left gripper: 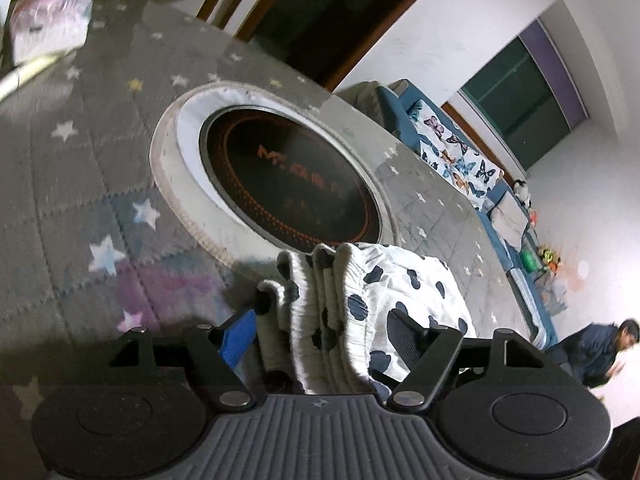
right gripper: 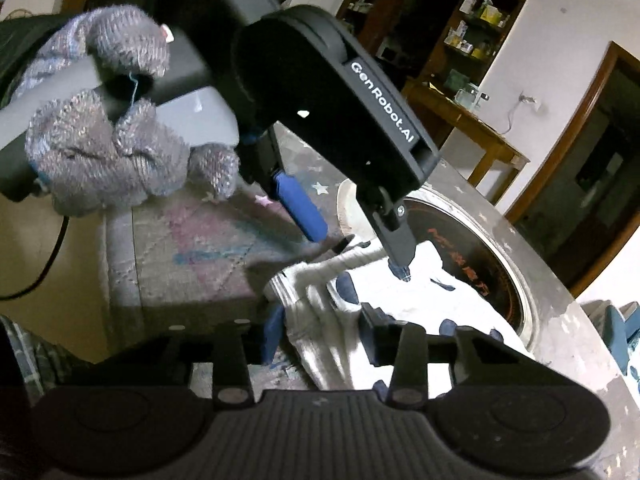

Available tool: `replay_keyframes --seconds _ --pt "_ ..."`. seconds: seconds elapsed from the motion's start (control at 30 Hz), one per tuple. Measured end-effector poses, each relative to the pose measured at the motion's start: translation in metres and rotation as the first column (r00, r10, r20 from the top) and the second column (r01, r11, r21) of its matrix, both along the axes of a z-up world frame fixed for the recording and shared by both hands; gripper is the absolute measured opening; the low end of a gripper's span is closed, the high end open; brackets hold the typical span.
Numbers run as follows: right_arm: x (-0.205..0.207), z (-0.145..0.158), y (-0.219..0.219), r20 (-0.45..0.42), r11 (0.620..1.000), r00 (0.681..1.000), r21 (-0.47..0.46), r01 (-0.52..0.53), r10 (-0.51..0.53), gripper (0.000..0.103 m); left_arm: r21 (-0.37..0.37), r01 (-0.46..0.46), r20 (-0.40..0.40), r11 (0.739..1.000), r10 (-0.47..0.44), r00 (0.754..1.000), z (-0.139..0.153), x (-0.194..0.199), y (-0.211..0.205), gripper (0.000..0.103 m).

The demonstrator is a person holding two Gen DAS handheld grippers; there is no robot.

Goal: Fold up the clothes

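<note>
Both tongs straddle the gathered waistband of the cow-spotted garment (left gripper: 384,300) on the table (left gripper: 80,184), probably to square its folded edge. The left tongs (left gripper: 324,332) stand wide, pads off the cloth. Whether the narrower right tongs (right gripper: 320,332) pinch it, I cannot tell.

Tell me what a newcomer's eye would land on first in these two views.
First, the white cow-spotted garment, bunched at its elastic waistband between the fingers of the left gripper at the near table edge. Behind it, a round black cooktop with glowing orange markings sits in the grey star-patterned table cover. In the right wrist view, a hand in a grey knitted glove holds the left gripper over the cloth.
</note>
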State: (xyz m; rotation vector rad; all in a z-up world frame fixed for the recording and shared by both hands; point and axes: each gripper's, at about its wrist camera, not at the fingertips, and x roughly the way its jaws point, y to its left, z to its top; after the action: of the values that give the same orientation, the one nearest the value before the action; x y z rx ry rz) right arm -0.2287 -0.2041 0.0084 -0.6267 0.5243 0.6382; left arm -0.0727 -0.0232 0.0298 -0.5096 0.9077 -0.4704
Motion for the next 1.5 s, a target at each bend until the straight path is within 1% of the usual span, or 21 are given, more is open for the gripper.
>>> replay_keyframes --seconds 0.17,0.27,0.37,0.43,0.57,0.67,0.7,0.9,1.03,1.2,1.4,1.5 --pt "0.002 0.008 -0.009 -0.013 0.998 1.0 0.063 0.018 -0.017 0.03 -0.02 0.003 -0.031 1.0 -0.004 1.0 -0.001 0.002 -0.005 0.075" --pt "0.003 0.015 -0.014 -0.014 0.994 0.999 0.102 0.03 -0.029 0.027 -0.042 -0.011 -0.042 0.999 0.009 0.999 -0.001 -0.001 -0.003 0.075" --pt "0.009 0.021 -0.021 -0.023 0.988 0.999 0.147 0.047 -0.044 0.026 -0.061 -0.017 -0.039 0.998 0.014 0.999 0.003 -0.007 0.001 0.075" --pt "0.013 0.024 -0.025 -0.033 0.983 0.998 0.173 0.059 -0.054 0.025 -0.076 -0.019 -0.04 0.997 0.016 0.999 0.004 -0.013 0.004 0.078" --pt "0.016 0.028 -0.031 -0.038 0.976 0.997 0.205 0.073 -0.067 0.025 -0.136 -0.026 -0.073 0.99 0.016 0.997 0.002 -0.022 0.008 0.08" --pt "0.017 0.029 -0.034 -0.037 0.972 0.997 0.219 0.081 -0.074 0.024 -0.203 -0.037 -0.113 0.979 0.014 0.993 -0.001 -0.022 0.011 0.082" --pt "0.016 0.03 -0.035 -0.04 0.971 0.996 0.224 0.083 -0.076 0.024 -0.214 -0.044 -0.122 0.976 0.019 0.992 -0.002 -0.022 0.01 0.083" --pt "0.012 0.03 -0.036 -0.037 0.97 0.996 0.227 0.09 -0.084 0.023 -0.226 -0.049 -0.124 0.973 0.021 0.992 -0.007 -0.015 0.003 0.081" --pt "0.012 0.031 -0.038 -0.031 0.966 0.995 0.235 0.103 -0.099 0.022 -0.27 -0.06 -0.148 0.961 0.02 0.989 -0.008 -0.013 0.007 0.081" --pt "0.014 0.035 -0.042 -0.025 0.959 0.993 0.261 0.115 -0.112 0.022 -0.287 -0.053 -0.154 0.956 0.008 0.988 -0.01 -0.02 0.012 0.083" --pt "0.013 0.033 -0.042 -0.04 0.957 0.994 0.269 0.11 -0.103 0.022 -0.345 -0.068 -0.167 0.936 0.01 0.986 -0.019 -0.016 0.008 0.083" --pt "0.01 0.031 -0.041 -0.041 0.959 0.994 0.265 0.104 -0.096 0.022 -0.33 -0.058 -0.168 0.942 0.002 0.986 -0.021 -0.009 -0.002 0.083"
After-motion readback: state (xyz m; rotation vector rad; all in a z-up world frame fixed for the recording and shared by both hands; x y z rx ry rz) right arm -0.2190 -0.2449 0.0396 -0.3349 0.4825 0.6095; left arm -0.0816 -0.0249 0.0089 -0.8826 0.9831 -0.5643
